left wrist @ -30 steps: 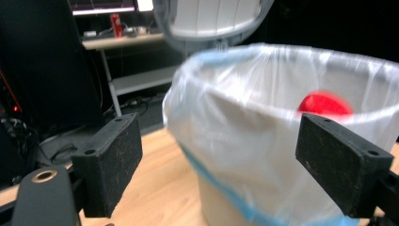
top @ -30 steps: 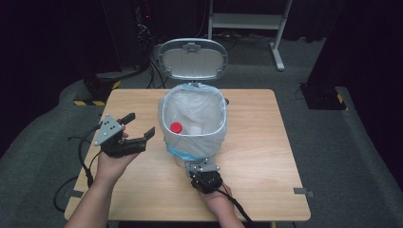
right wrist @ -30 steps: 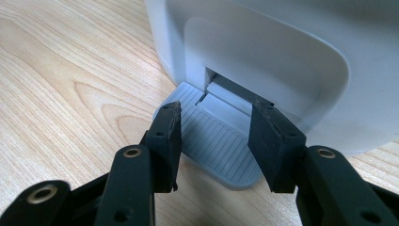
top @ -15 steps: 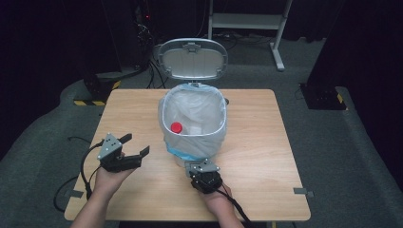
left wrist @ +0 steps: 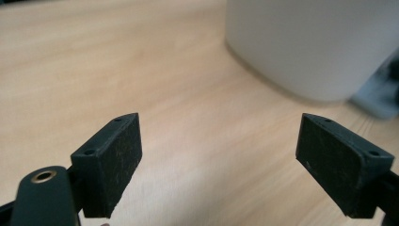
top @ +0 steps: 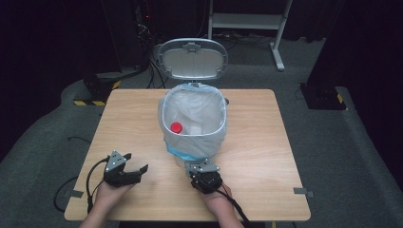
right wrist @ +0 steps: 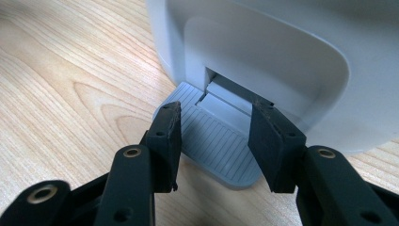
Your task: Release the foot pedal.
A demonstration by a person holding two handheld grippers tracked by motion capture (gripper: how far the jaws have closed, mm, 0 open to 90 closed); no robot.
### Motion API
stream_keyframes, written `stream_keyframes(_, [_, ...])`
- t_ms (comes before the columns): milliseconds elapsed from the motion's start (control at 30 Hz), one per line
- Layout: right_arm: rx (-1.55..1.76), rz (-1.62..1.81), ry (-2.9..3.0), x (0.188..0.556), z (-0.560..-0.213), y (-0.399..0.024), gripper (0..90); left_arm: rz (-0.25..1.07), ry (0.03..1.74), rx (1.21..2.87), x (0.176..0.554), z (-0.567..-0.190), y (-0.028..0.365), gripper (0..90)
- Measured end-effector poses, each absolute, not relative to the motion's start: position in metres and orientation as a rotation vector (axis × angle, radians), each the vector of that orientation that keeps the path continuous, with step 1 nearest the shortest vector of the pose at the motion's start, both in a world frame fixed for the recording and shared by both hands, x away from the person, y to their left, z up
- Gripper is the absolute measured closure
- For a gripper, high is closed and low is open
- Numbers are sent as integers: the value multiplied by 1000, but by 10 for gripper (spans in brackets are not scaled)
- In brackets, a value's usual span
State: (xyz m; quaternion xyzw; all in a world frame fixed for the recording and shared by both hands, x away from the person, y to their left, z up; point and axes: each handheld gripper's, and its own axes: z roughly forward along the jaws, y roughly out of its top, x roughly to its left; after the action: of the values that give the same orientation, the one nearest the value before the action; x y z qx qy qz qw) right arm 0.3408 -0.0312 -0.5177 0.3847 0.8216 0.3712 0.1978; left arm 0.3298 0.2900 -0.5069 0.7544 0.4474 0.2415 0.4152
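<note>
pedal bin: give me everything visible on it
The pedal bin stands upright mid-table, pale grey plastic by its look, lid swung up and back. A translucent white liner with a blue edge is folded over the rim. Inside lie a red-capped container and something white. The ribbed grey pedal sticks out at the base; the right gripper rests on it, jaws apart, not clamping. Left gripper is apart.

Bin (top: 195, 137) mid-table (top: 266, 156); flanks free.

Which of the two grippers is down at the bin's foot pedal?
The right gripper: its jaws sit over the grey ribbed pedal at the base of the bin. The left gripper is off to the side above bare table, jaws wide open.
</note>
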Motion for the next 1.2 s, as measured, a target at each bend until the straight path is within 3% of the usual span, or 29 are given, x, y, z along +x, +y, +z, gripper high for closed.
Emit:
stream_keyframes(567, [1074,1034,2305,341,-517,-31,538,569,1227,2036,324,-529,288,161])
stream_keyframes(667, [1049,1029,2351,342,-514,-30,398,549,1212,2040,323,-529,287,170])
stream_keyframes(767, [1070,1073,2335,340,-505,-35,363,540,1214,2036,324,-529,287,176])
stream_keyframes(900, [1042,1156,2306,326,-490,-56,329,542,1216,2034,324,-529,287,178])
stream_keyframes(1000, [1024,1134,2301,323,-489,-67,355,539,1218,2032,324,-529,287,181])
stream_keyframes(1200, [1184,1035,2187,337,-500,-135,334,541,1219,2031,324,-529,287,187])
